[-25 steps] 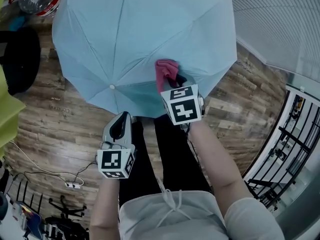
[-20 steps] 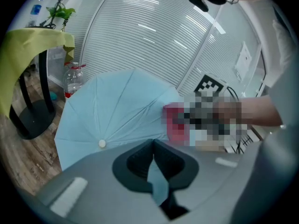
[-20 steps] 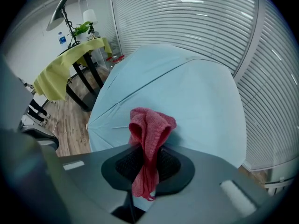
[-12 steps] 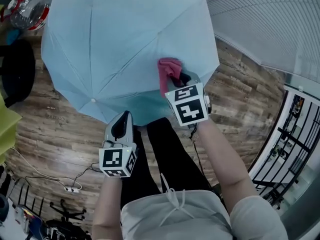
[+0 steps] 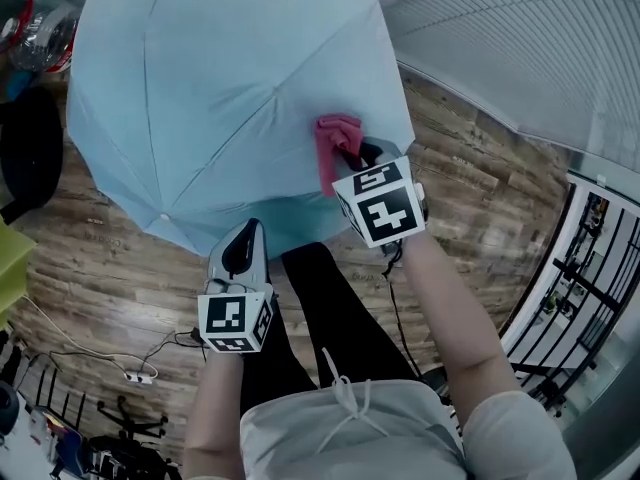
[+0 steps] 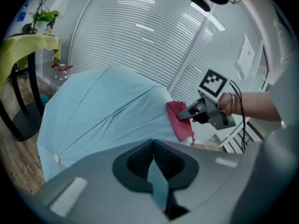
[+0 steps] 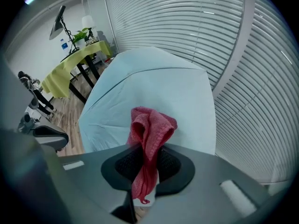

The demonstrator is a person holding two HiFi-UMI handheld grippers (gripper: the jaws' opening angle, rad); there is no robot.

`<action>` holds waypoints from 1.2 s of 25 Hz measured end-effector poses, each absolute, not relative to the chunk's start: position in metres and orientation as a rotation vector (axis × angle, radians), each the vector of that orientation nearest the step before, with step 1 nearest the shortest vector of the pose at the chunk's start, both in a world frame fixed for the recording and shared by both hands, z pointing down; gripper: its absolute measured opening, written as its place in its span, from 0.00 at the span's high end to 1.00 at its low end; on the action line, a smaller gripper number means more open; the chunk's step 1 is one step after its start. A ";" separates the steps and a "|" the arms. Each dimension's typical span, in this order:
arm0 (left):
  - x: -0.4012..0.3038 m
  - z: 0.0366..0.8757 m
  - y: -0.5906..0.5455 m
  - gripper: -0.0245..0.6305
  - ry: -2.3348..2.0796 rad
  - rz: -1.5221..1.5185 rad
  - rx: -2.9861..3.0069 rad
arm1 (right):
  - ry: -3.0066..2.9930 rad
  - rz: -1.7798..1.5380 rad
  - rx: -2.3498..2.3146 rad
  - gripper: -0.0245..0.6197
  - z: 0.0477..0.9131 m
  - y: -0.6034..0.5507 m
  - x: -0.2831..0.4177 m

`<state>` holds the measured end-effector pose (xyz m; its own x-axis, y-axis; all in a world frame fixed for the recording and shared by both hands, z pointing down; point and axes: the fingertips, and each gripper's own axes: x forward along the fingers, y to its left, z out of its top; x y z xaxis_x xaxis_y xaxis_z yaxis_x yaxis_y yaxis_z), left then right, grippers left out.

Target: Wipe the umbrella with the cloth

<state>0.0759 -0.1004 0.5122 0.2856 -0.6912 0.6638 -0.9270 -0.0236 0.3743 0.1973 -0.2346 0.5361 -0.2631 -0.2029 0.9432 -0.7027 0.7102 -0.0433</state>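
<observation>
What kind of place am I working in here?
Most likely an indoor office or workroom. What points to it: a wood-plank floor, a wall of white horizontal blinds, and a table draped in a yellow-green cloth standing off to the side.

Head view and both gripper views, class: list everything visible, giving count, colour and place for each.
umbrella: one, light blue, open, on the floor ahead
cloth: one, pink, against the canopy's near right side
floor: brown, wood-patterned, under everything
table: one, yellow-green cover, far left
bottle: one, clear, beside the table, behind the umbrella
power strip: one, white, on the floor, lower left
left gripper: one, grey, shut on the umbrella's near edge
right gripper: one, grey, shut on the cloth
</observation>
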 end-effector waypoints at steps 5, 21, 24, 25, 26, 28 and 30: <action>0.101 0.516 -0.120 0.95 -1.458 0.385 1.780 | -1.749 0.537 0.697 0.87 0.550 -0.257 0.235; 0.142 0.542 -0.150 0.95 -1.410 0.498 1.754 | -1.607 0.602 0.824 0.87 0.616 -0.315 0.341; 0.152 0.544 -0.155 0.95 -1.406 0.510 1.763 | -1.597 0.602 0.874 0.87 0.616 -0.322 0.361; 0.155 0.543 -0.157 0.95 -1.405 0.506 1.768 | -1.596 0.604 0.888 0.87 0.615 -0.324 0.366; 0.158 0.543 -0.159 0.95 -1.402 0.500 1.773 | -1.595 0.606 0.900 0.87 0.614 -0.325 0.369; 0.166 0.542 -0.163 0.95 -1.385 0.488 1.789 | -1.590 0.612 0.918 0.87 0.611 -0.324 0.376; 0.178 0.540 -0.165 0.95 -1.352 0.482 1.816 | -1.579 0.606 0.940 0.87 0.605 -0.322 0.386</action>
<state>0.1777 -0.1647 0.5404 0.3551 -0.6151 0.7040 -0.9218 -0.1049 0.3733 0.3855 -0.3219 0.6052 -0.0362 -0.2451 0.9688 -0.8306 0.5465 0.1072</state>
